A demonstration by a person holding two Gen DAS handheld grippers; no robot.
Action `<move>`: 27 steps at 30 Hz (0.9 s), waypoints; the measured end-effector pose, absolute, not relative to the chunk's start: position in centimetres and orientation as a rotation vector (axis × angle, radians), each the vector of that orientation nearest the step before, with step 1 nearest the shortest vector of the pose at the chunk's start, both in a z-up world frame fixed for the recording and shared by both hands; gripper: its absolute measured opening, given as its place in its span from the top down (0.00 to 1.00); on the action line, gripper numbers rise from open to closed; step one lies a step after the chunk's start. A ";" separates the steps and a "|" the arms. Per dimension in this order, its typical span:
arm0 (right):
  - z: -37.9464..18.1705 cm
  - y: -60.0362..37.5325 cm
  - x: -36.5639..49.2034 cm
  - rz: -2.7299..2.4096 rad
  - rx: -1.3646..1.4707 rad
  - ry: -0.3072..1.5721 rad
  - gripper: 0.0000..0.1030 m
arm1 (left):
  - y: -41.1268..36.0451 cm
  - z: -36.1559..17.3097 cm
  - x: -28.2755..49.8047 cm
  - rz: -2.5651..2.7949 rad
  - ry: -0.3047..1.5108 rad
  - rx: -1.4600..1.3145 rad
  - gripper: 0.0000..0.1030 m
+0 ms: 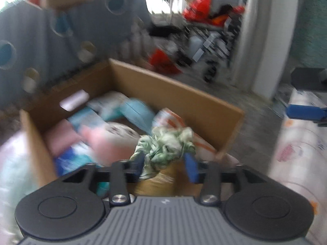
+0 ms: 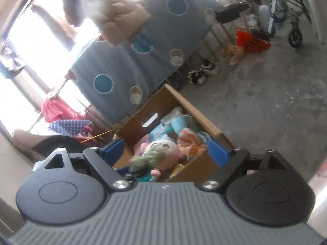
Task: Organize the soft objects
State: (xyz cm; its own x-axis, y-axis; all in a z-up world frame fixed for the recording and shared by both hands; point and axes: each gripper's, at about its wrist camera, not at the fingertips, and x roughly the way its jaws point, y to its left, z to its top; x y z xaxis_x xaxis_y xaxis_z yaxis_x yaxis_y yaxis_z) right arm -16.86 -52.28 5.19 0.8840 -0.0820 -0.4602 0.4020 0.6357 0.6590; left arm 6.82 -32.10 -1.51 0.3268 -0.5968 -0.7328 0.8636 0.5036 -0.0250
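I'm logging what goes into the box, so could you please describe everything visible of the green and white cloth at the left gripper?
The green and white cloth is a crumpled, thin-looking fabric bundle with a mottled pattern. It sits between the fingers of the left gripper, whose jaws stand apart; its lower folds lie against the left finger, while the other finger looks clear of it. It is over the near end of the cardboard box, above the soft toys inside.

Grey-blue hanging cloth with blue circles (image 2: 143, 47) upper centre, tan quilted jacket (image 2: 114, 20) above it, wheeled frame (image 2: 294, 20) upper right, concrete floor (image 2: 265, 102) right.
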 end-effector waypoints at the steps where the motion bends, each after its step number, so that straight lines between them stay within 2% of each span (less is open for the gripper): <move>1: 4.6 -52.5 -17.0 -0.293 0.861 0.418 0.13 | -32.2 -2.0 6.7 -0.989 0.781 0.409 0.46; 3: 3.7 -52.7 -17.2 -0.297 0.881 0.425 0.13 | -31.3 -2.1 6.4 -0.960 0.765 0.389 0.39; 7: 2.6 -52.5 -16.9 -0.294 0.893 0.437 0.13 | -28.3 -1.1 6.7 -0.939 0.760 0.320 0.33; 9: 2.6 -52.1 -16.7 -0.280 0.892 0.438 0.13 | -26.7 -0.3 7.0 -0.911 0.748 0.288 0.26; 13: 3.2 -51.0 -15.8 -0.242 0.862 0.438 0.13 | -23.1 1.2 6.9 -0.821 0.723 0.235 0.22; 18: 4.0 -48.8 -14.5 -0.173 0.783 0.472 0.01 | -17.9 2.3 6.9 -0.679 0.720 0.124 0.08; 27: 5.3 -43.6 -10.9 -0.156 0.512 0.647 0.01 | -11.9 1.5 6.0 -0.339 0.785 0.112 0.00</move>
